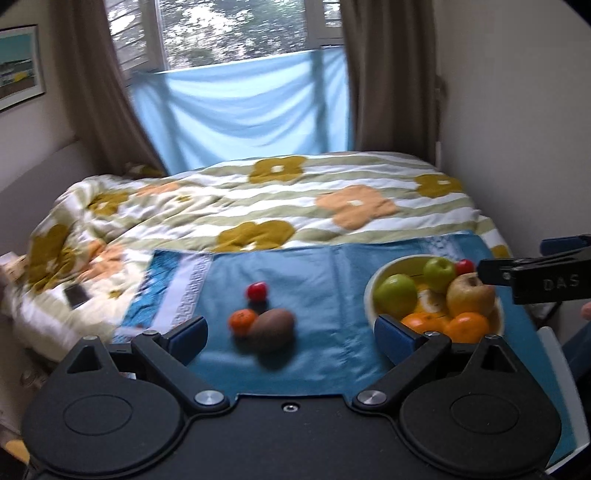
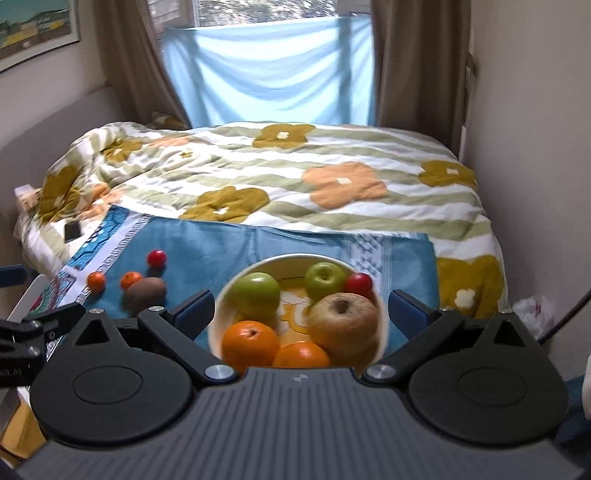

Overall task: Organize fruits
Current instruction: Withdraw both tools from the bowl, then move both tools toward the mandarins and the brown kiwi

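Note:
A cream bowl (image 2: pixel 221 299) on a blue cloth (image 2: pixel 207 251) holds two green apples (image 2: pixel 256 293), a yellow-brown apple (image 2: pixel 343 314), two oranges (image 2: pixel 249 341) and a small red fruit (image 2: pixel 359 283). Loose on the cloth lie a brown kiwi (image 1: pixel 272 328), a tangerine (image 1: pixel 242 321) and a red fruit (image 1: pixel 257 291); a second tangerine (image 2: pixel 96 281) shows in the right wrist view. My left gripper (image 1: pixel 291 336) is open and empty, just short of the kiwi. My right gripper (image 2: pixel 301 308) is open above the bowl (image 1: pixel 371 291), holding nothing.
The cloth lies on a bed with a floral duvet (image 1: pixel 295 206). A dark phone (image 1: pixel 77 295) lies on the duvet at the left. Walls stand close at left and right; a curtained window (image 1: pixel 240 33) is behind the bed.

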The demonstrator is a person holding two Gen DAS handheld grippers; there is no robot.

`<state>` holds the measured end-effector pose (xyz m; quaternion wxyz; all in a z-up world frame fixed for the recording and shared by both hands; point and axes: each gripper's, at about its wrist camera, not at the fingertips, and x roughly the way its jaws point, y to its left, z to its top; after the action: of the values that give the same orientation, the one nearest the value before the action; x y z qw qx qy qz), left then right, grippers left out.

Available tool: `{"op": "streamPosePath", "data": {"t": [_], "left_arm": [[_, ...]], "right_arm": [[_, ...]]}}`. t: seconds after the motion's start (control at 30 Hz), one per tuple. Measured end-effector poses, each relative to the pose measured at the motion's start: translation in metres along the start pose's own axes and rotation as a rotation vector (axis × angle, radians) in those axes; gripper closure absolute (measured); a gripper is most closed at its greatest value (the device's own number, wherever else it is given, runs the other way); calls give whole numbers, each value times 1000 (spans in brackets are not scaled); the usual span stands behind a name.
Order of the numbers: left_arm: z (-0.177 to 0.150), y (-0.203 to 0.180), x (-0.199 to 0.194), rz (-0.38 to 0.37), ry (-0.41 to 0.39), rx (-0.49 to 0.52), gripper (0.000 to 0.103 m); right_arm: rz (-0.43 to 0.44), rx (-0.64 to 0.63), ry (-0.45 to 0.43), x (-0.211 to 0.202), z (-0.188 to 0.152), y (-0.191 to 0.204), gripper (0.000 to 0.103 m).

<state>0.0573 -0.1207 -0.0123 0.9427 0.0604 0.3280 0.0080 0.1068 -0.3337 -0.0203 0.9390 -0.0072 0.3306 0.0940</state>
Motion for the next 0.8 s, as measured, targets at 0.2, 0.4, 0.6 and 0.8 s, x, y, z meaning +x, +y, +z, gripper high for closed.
{"op": "streamPosePath", "data": {"t": [0.2, 0.4, 0.6, 0.8], "left_arm": [[-8, 40, 3, 42, 20, -40, 2], [-9, 79, 24, 80, 52, -19, 1], [-9, 117, 56, 44, 94, -1, 1], [-11, 151, 99, -19, 140, 33, 1]], "right_arm": [[63, -18, 15, 5, -1, 31, 0], [92, -24, 29, 24, 4, 69, 0], [82, 20, 64, 51, 11, 107, 0], [60, 79, 123, 87, 13, 139, 0]]}}
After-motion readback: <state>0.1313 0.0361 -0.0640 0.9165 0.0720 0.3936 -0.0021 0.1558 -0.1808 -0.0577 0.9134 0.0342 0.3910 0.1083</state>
